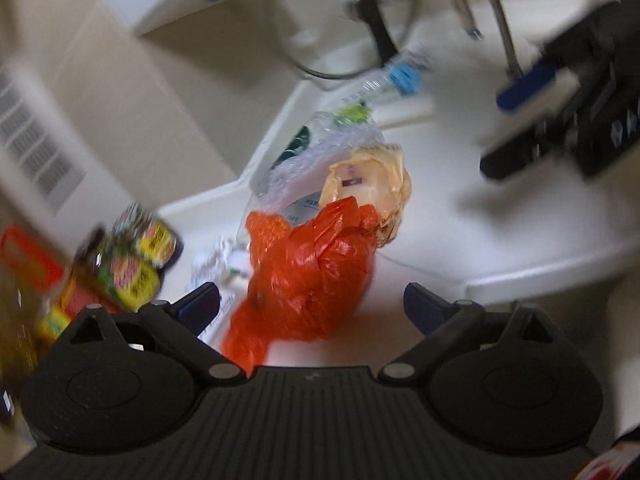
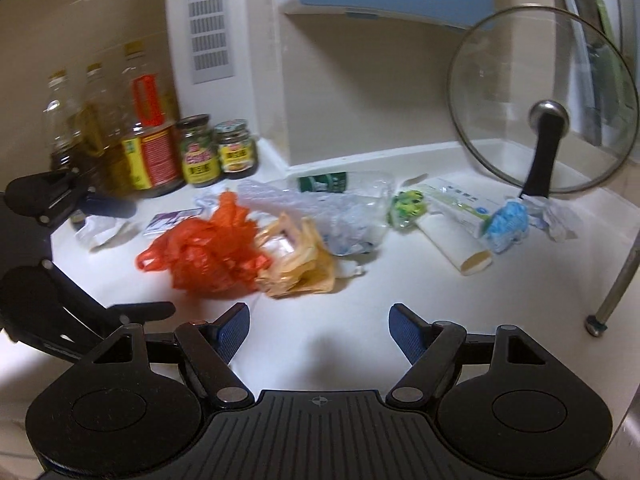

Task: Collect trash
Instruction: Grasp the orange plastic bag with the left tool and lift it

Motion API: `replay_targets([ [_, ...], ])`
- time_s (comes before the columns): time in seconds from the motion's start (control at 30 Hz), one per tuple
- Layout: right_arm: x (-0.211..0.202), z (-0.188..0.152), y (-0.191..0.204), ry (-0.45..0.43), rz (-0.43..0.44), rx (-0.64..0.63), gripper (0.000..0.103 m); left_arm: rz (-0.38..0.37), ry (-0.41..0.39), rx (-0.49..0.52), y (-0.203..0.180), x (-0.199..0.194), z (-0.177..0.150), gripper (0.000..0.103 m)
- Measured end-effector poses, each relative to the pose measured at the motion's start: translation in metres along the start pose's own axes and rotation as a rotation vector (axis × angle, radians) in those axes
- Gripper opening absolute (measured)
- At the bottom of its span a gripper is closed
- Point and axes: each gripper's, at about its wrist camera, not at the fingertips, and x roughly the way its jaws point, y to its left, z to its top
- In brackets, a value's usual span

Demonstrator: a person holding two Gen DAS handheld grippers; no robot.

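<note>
A heap of trash lies on the white counter: a crumpled orange plastic bag, a beige bag, clear plastic wrap, a green wrapper, a white tube and a blue wad. My left gripper hovers open just above the orange bag, and its pads do not touch the bag. My right gripper is open over bare counter in front of the heap, with nothing between its fingers. The right wrist view shows a finger of the left gripper at the left.
Oil bottles and two jars stand in the back left corner. A glass pot lid leans against the wall at the right. A metal rack leg stands at the far right. A wall vent sits above the jars.
</note>
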Motion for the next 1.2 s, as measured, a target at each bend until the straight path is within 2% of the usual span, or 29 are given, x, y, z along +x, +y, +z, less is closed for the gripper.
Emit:
replay_targets([
  [0.1,0.004,0.000,-0.003,0.009,-0.017,0.026,0.077,-0.028,0.003,0.070,0.001,0.016,0.000,0.098],
  [0.23,0.008,-0.003,-0.004,0.024,-0.032,0.042,0.077,-0.082,0.016,0.096,0.007,0.034,-0.001,0.093],
  [0.33,0.011,-0.004,-0.005,0.035,-0.040,0.045,0.077,-0.105,0.022,0.095,0.012,0.042,-0.002,0.081],
  [0.43,0.015,-0.004,-0.005,0.042,-0.044,0.056,0.077,-0.119,0.038,0.098,0.015,0.049,-0.001,0.062],
  [0.5,0.018,-0.002,-0.005,0.046,-0.040,0.062,0.077,-0.122,0.038,0.082,0.016,0.048,0.000,0.056],
  [0.63,0.028,0.002,-0.002,0.048,-0.024,0.057,0.077,-0.096,0.045,-0.012,0.022,0.035,0.002,0.051],
  [0.97,0.062,0.027,0.006,0.001,0.042,0.071,0.077,-0.053,0.091,-0.464,0.056,-0.018,-0.003,0.050],
  [1.13,0.085,0.033,0.006,0.021,0.039,0.087,0.076,-0.030,0.110,-0.527,0.055,-0.038,-0.009,0.050],
  [1.17,0.089,0.033,0.004,0.030,0.038,0.101,0.073,-0.031,0.111,-0.535,0.055,-0.041,-0.010,0.050],
  [1.2,0.092,0.033,0.002,0.037,0.042,0.116,0.058,-0.030,0.113,-0.544,0.054,-0.044,-0.011,0.050],
])
